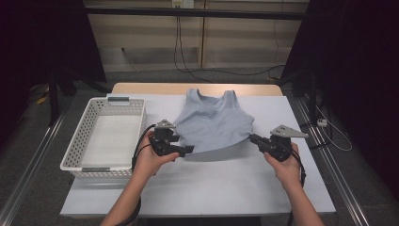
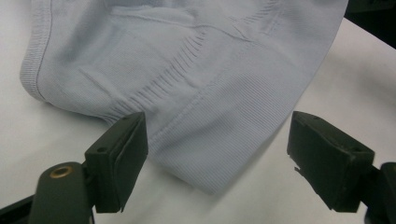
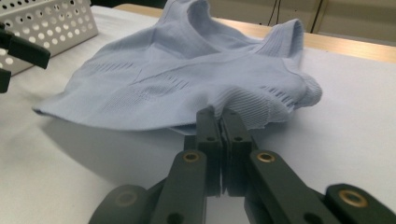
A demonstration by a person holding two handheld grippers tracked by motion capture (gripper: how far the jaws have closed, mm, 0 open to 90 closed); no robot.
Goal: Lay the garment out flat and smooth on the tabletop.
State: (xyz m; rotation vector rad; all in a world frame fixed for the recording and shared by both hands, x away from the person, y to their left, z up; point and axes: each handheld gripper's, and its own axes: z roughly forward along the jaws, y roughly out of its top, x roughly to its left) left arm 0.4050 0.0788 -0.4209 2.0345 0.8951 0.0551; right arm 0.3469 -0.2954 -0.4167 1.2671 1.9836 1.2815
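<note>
A light blue tank top (image 1: 211,122) lies flat on the white table cover, neck away from me. My right gripper (image 1: 251,138) is shut on the hem's right corner. In the right gripper view its jaws (image 3: 220,116) pinch the bunched ribbed hem, lifting that side of the tank top (image 3: 177,79) off the table. My left gripper (image 1: 188,149) sits at the hem's left corner and is open. In the left gripper view the corner of the tank top (image 2: 187,60) lies between the wide-spread jaws of that gripper (image 2: 217,154), and the pads do not press on it.
A white perforated basket (image 1: 94,110) stands at the table's left, beside the left hand; it also shows as the basket (image 3: 51,18) in the right gripper view. The white cover (image 1: 221,183) stretches bare toward me. A wooden table edge (image 1: 197,88) runs along the back.
</note>
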